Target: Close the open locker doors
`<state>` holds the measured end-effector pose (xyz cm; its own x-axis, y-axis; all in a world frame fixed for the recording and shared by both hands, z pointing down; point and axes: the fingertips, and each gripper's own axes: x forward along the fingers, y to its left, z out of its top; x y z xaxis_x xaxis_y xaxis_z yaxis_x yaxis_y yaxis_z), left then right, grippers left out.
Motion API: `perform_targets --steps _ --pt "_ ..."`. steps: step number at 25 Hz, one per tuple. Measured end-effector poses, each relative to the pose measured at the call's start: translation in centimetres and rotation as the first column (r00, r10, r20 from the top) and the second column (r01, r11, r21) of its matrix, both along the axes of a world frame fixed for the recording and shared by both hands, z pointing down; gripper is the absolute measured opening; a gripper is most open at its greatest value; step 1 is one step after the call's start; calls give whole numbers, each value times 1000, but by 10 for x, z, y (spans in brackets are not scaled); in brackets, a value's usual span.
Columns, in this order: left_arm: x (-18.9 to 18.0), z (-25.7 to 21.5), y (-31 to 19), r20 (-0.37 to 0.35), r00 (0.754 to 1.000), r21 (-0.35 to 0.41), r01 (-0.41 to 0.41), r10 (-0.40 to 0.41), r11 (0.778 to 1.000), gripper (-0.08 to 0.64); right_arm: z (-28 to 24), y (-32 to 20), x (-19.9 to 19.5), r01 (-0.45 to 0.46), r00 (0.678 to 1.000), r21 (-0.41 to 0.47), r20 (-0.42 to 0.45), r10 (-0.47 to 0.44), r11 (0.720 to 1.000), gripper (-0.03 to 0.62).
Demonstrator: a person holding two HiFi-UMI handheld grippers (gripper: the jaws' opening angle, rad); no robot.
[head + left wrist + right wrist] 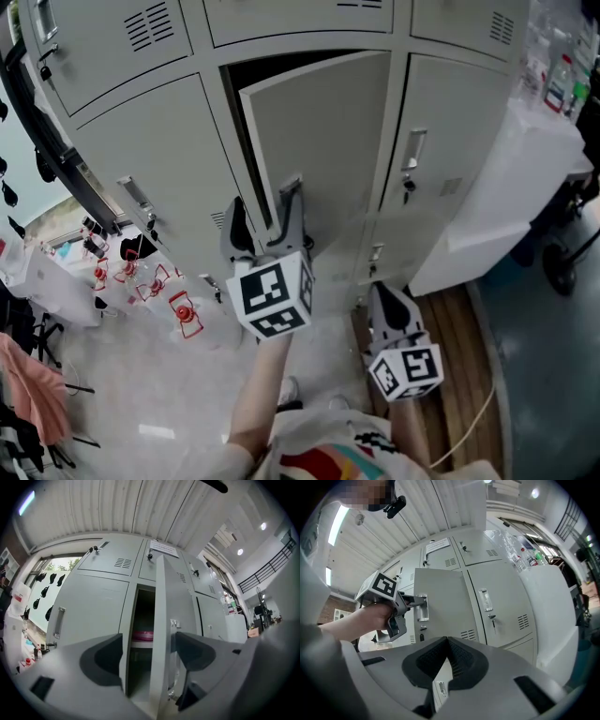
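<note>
- The open locker door (319, 131) stands in the middle column of the locker bank (141, 159), hinged on its right side; its free left edge swings out toward the person, leaving a dark gap into the compartment
- The door's long axis runs vertically, and its handle (421, 607) sits close to that free edge
- The left gripper (264, 211) is the nearer one: its fingers are spread and straddle the free edge at handle height, with a gap showing on the inner side, so they are not pinching the door
- The right gripper (386, 298) hangs lower and to the right, its fingers pressed together on nothing
- A pink object (143, 634) lies on the shelf inside
- Judged from this, closing calls for the left gripper to push the free edge forward toward the frame
</note>
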<state>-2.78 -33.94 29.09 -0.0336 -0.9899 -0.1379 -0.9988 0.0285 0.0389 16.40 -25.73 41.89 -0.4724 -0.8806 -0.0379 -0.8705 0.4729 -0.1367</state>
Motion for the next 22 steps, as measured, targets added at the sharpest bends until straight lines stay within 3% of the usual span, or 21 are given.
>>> perform_targets --steps 8,22 --pt "-38 3 -28 -37 999 -8 35 -35 999 347 1 -24 -21 1 1000 -12 -13 -2 1000 5" --pt "-66 5 -75 2 998 -41 57 -57 998 347 -3 -57 -45 -48 996 -6 -79 47 999 5"
